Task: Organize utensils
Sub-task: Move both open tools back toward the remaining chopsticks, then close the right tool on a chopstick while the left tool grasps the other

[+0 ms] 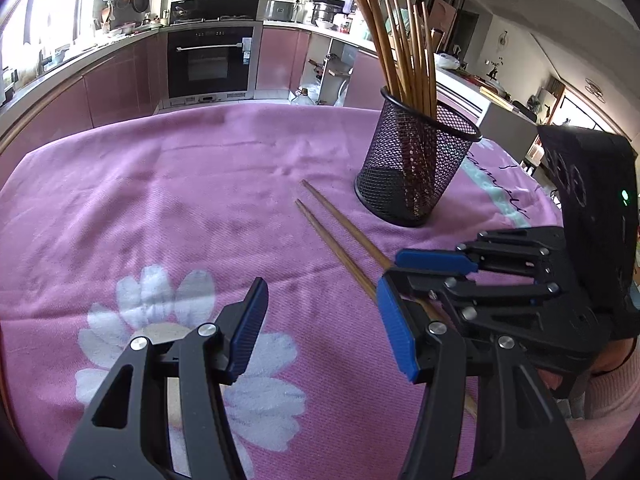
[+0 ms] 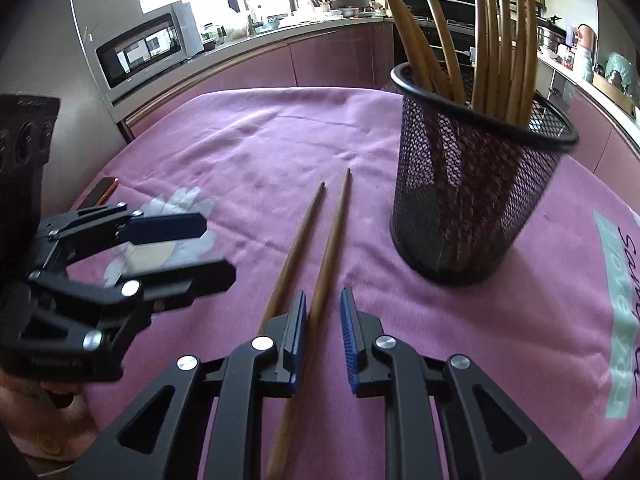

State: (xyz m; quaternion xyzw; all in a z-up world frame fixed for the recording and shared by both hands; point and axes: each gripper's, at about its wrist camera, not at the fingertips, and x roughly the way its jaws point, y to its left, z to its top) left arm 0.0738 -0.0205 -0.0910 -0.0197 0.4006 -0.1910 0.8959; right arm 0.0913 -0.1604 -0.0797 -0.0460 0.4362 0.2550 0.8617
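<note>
Chopsticks (image 2: pixel 320 268): two lie side by side on the pink cloth (image 2: pixel 256 148), and the right gripper (image 2: pixel 323 332) has one of them between its blue pads, jaws narrowed to a slim gap; whether the pads actually press the wood is hard to tell. The other stick runs just outside its left finger. The left gripper (image 1: pixel 320 328) hangs half open and empty nearby. Beyond stands a black mesh holder (image 2: pixel 476 200) full of upright chopsticks.

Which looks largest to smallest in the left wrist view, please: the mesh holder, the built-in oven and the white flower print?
1. white flower print, though nearness to the camera inflates it
2. mesh holder
3. built-in oven
</note>
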